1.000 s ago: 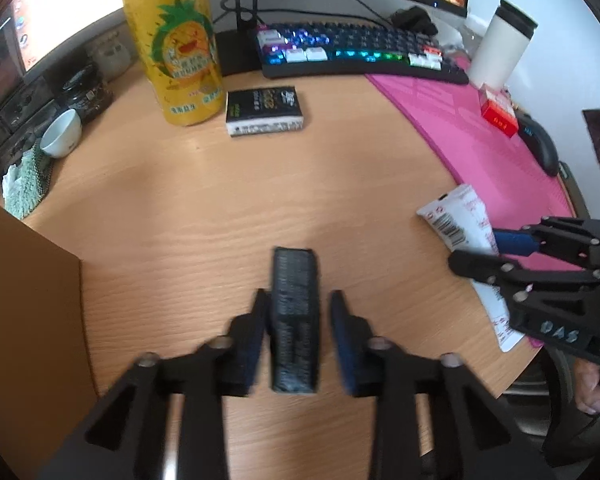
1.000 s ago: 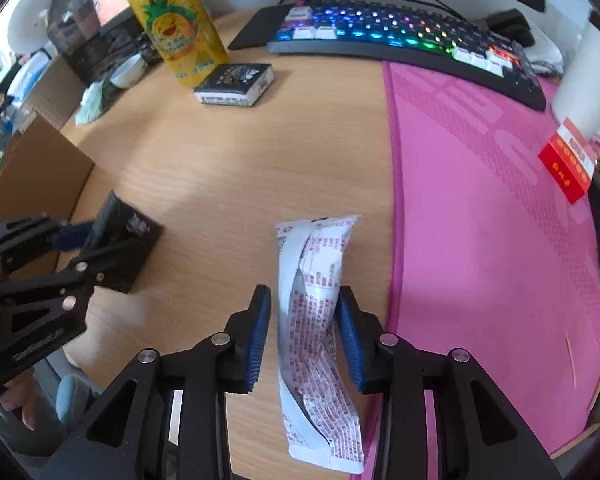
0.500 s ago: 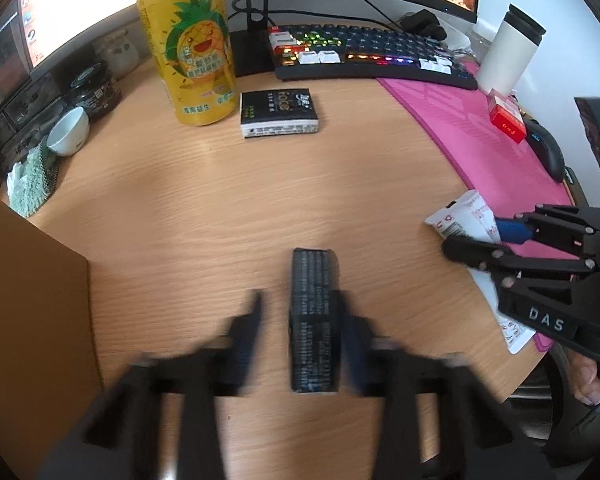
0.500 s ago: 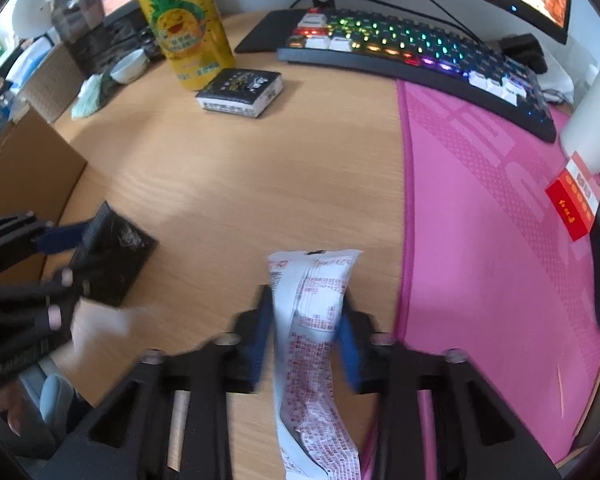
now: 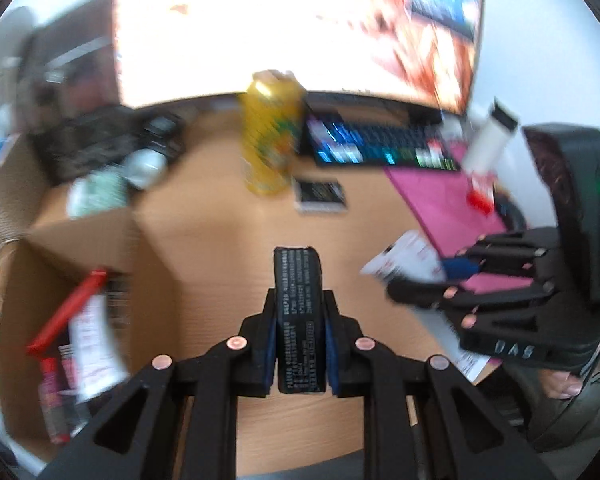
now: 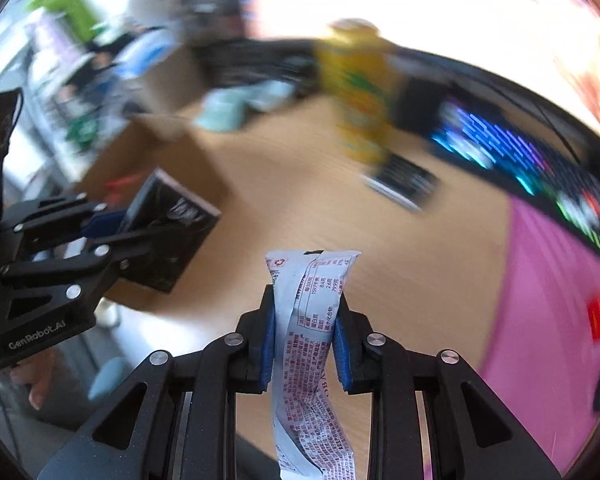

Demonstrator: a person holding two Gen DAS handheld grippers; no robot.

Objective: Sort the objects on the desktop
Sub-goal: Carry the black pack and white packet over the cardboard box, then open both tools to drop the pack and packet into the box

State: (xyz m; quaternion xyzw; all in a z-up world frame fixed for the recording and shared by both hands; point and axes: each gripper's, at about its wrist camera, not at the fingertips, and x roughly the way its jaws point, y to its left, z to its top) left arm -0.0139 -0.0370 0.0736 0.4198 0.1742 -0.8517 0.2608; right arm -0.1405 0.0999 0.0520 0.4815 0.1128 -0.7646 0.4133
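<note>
My left gripper [image 5: 299,316] is shut on a flat black packet [image 5: 299,280] and holds it edge-up above the wooden desk [image 5: 220,240]. My right gripper [image 6: 305,312] is shut on a white wrapper with red print [image 6: 310,344], also lifted off the desk. In the left wrist view the right gripper [image 5: 432,280] hangs at the right with the white wrapper [image 5: 408,252] in it. The right wrist view shows the left gripper [image 6: 112,224] at the left, carrying the black packet [image 6: 172,228]. An open cardboard box [image 5: 76,280] holding several packets lies left of the black packet.
A yellow can [image 5: 272,136] and a small black box [image 5: 320,196] stand at the back of the desk. Behind them are a lit keyboard [image 5: 384,148] and a monitor [image 5: 300,28]. A pink mat [image 5: 452,208] covers the right side, with a white tumbler [image 5: 492,136] and a red box [image 5: 480,200].
Both grippers have closed on their items and lifted them off the desk. Both views have risen and pulled back, and the cardboard box has come into view at the left.
</note>
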